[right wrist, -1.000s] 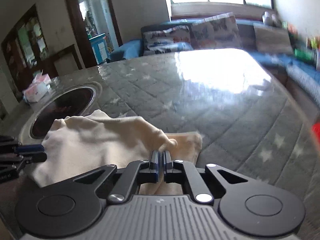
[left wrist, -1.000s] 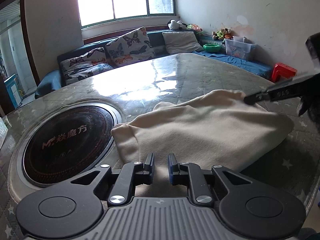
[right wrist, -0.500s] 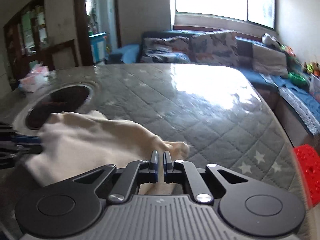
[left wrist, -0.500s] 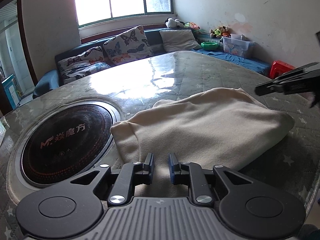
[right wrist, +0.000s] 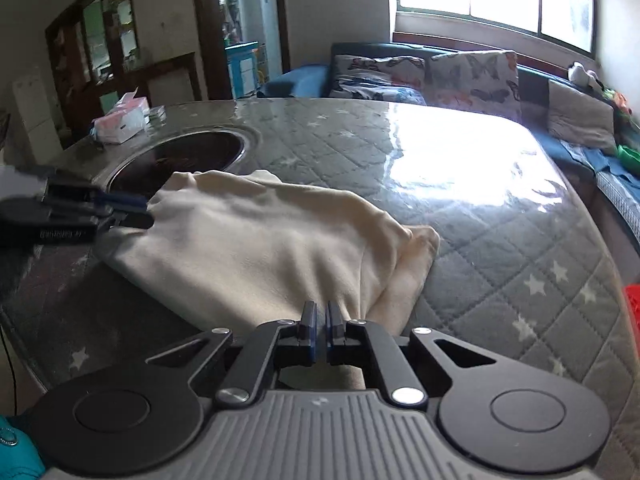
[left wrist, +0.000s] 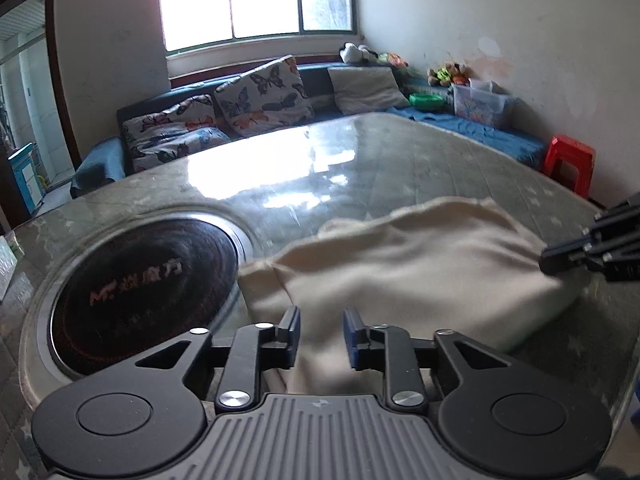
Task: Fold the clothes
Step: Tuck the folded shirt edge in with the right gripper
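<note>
A cream garment (left wrist: 408,276) lies folded on the grey quilted table, also seen in the right wrist view (right wrist: 256,248). My left gripper (left wrist: 320,330) is open, its fingers straddling the garment's near edge without closing on it; it also shows in the right wrist view (right wrist: 132,212) at the garment's left corner. My right gripper (right wrist: 319,322) has its jaws nearly together with a fold of the cream cloth bunched at its tips. It shows in the left wrist view (left wrist: 560,260) at the garment's right end.
A round black induction hob (left wrist: 140,288) is set into the table left of the garment. A tissue pack (right wrist: 120,120) lies at the table's far left. A sofa with cushions (left wrist: 264,100) and a red stool (left wrist: 568,164) stand beyond the table.
My left gripper's jaws have opened wider. My right gripper has come down lower to the garment's right end, and the cloth has spread out flatter.
</note>
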The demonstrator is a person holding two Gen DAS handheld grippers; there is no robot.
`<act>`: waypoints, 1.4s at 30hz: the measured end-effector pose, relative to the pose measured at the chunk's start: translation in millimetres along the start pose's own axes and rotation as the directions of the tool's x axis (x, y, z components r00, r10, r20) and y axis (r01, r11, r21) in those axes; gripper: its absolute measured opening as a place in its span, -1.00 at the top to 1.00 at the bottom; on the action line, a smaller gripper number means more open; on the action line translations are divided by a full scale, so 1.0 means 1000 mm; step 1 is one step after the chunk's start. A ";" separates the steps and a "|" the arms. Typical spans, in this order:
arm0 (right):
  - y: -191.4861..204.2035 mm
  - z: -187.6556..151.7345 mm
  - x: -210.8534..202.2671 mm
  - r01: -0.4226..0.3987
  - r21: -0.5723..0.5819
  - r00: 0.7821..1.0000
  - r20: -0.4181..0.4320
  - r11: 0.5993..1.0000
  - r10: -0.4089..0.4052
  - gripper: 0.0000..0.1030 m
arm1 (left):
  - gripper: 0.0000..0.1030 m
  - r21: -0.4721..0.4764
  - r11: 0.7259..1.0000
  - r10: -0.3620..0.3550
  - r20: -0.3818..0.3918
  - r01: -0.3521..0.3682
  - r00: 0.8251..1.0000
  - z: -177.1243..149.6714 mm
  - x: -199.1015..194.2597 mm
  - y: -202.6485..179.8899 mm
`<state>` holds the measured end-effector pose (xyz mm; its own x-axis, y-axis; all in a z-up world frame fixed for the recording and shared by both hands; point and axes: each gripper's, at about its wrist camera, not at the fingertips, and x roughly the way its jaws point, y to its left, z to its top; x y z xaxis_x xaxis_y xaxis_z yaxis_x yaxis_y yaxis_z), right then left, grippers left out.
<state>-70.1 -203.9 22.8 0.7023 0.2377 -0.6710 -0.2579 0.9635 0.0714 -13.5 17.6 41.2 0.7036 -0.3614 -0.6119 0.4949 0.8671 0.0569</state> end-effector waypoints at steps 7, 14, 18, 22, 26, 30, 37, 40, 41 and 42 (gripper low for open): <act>-0.009 0.019 0.006 -0.002 0.014 0.999 0.037 1.000 0.001 0.91 | 0.48 -0.027 0.999 0.027 -0.026 -0.027 0.999 0.013 0.027 0.013; -0.024 0.050 0.040 0.007 0.033 0.999 0.052 0.999 -0.009 0.91 | 0.48 -0.061 0.997 0.053 -0.052 -0.056 0.997 0.024 0.049 0.026; -0.033 0.057 0.067 0.015 0.056 0.999 0.028 0.998 -0.017 0.91 | 0.47 -0.073 0.995 0.070 -0.070 -0.075 0.995 0.024 0.057 0.032; -0.039 0.052 0.080 0.027 0.079 1.000 -0.005 0.997 -0.026 0.92 | 0.44 -0.081 0.994 0.072 -0.078 -0.078 0.994 0.023 0.061 0.036; -0.034 0.060 0.071 0.021 0.068 0.999 0.029 0.997 -0.023 0.89 | 0.45 -0.080 0.995 0.061 -0.061 -0.066 0.996 0.027 0.058 0.034; -0.028 0.067 0.082 0.012 0.066 1.000 0.020 0.998 -0.014 0.87 | 0.44 -0.079 0.994 0.065 -0.072 -0.071 0.995 0.028 0.066 0.033; -0.024 0.067 0.083 0.023 0.063 1.000 0.012 0.998 -0.024 0.78 | 0.39 -0.080 0.993 0.076 -0.077 -0.082 0.994 0.028 0.067 0.034; -0.017 0.069 0.071 0.024 0.035 0.999 0.031 0.999 -0.025 0.60 | 0.32 -0.082 0.993 0.083 -0.069 -0.089 0.994 0.030 0.062 0.032; -0.014 0.069 0.067 0.024 0.025 0.999 0.037 0.999 -0.024 0.56 | 0.25 -0.083 0.992 0.085 -0.064 -0.090 0.994 0.030 0.059 0.032; -0.011 0.069 0.063 0.022 0.016 0.999 0.043 1.000 -0.023 0.46 | 0.18 -0.082 0.992 0.087 -0.059 -0.092 0.994 0.031 0.056 0.031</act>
<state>22.3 -191.3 30.6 0.7358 0.2204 -0.6404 -0.2314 0.9705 0.0682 57.1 13.7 32.9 0.7128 -0.2638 -0.6498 0.3846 0.9219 0.0476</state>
